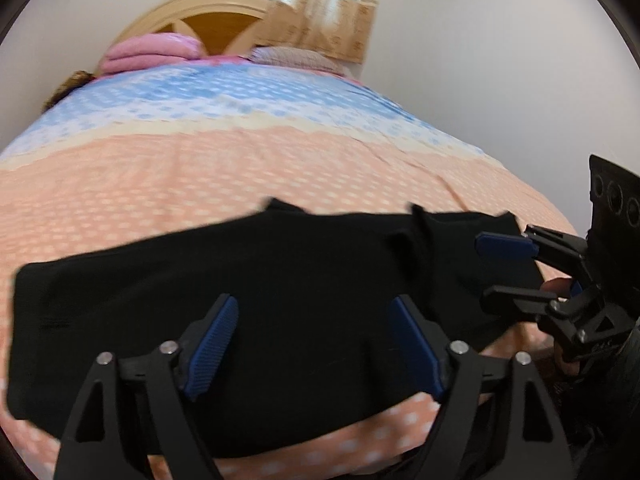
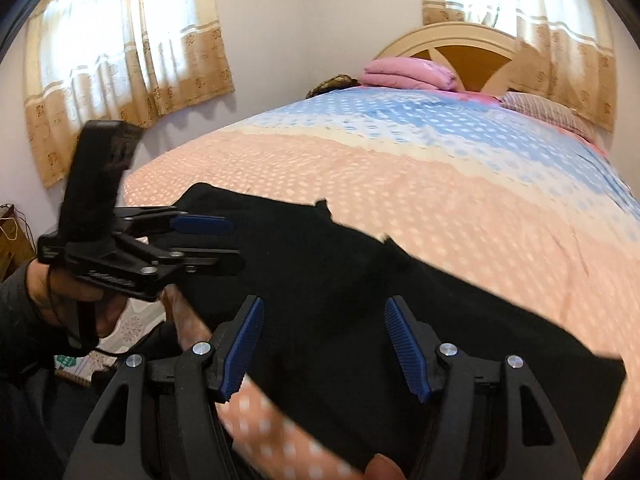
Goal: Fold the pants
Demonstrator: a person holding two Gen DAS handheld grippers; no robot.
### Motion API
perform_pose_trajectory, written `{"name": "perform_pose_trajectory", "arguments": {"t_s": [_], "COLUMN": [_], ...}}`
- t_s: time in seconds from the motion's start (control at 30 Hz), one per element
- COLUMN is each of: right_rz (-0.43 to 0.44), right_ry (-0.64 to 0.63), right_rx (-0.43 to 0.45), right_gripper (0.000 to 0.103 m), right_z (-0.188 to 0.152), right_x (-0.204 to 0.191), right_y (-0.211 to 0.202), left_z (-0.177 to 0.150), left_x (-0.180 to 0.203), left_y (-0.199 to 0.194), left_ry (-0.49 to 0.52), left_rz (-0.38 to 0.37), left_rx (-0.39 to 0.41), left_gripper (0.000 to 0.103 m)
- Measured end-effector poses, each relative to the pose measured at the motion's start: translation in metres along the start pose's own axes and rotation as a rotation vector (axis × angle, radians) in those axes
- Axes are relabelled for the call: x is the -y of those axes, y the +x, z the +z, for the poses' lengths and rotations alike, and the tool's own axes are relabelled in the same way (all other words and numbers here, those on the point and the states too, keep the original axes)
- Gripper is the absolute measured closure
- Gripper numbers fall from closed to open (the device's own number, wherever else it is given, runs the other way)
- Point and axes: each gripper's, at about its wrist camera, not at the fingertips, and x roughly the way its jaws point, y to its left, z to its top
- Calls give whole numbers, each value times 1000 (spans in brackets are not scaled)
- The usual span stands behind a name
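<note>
The black pants (image 1: 260,280) lie flat on the bed near its front edge, spread left to right; they also show in the right wrist view (image 2: 340,280). My left gripper (image 1: 314,312) is open and empty, hovering above the middle of the pants; it also shows at the left of the right wrist view (image 2: 234,242). My right gripper (image 2: 324,320) is open and empty above the pants near the front edge; it shows at the right of the left wrist view (image 1: 484,268), beside the pants' right end.
The bed has a peach and blue dotted cover (image 1: 240,160). Folded pink bedding (image 2: 408,74) and a pillow (image 2: 540,110) lie by the wooden headboard (image 2: 460,46). Curtained windows (image 2: 120,52) and white walls stand behind. Floor clutter (image 2: 100,360) lies beside the bed.
</note>
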Motion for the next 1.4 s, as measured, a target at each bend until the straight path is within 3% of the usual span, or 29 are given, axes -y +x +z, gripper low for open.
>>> {"name": "perform_pose_trajectory", "arguments": {"t_s": [0.2,0.43,0.53,0.67,0.77,1.07,1.4], "right_rz": [2,35,44,-14,54,57,62], "right_ry": [3,8,15,-25,21,90,112], "right_rx": [-96,-61,-121,-85,-64,-45,28], "right_gripper": [38,38,38,38,38,38,38], "right_z": [-6,-10,-27,-39,-37,-42,-40], "right_x": [-1,-12,-16,-25,-27,-18,-19], "right_y": [54,25,33,32,20,22,-1], "left_z": [-7,-17,-24,-32,-37,-44,-43], "left_x": [-51,-117,-144,-155,-160,-156,-155], "left_y": [-17,-37,-35,-24,-19,-15,-13], "left_ry": [-67,-150,-222,-244,-259,-178,-163], "left_rz": [109,279,279,287,282,351,358], "left_rx": [21,62,60,33,29,28,18], "left_gripper": [16,13,13,13,13,10,8]}}
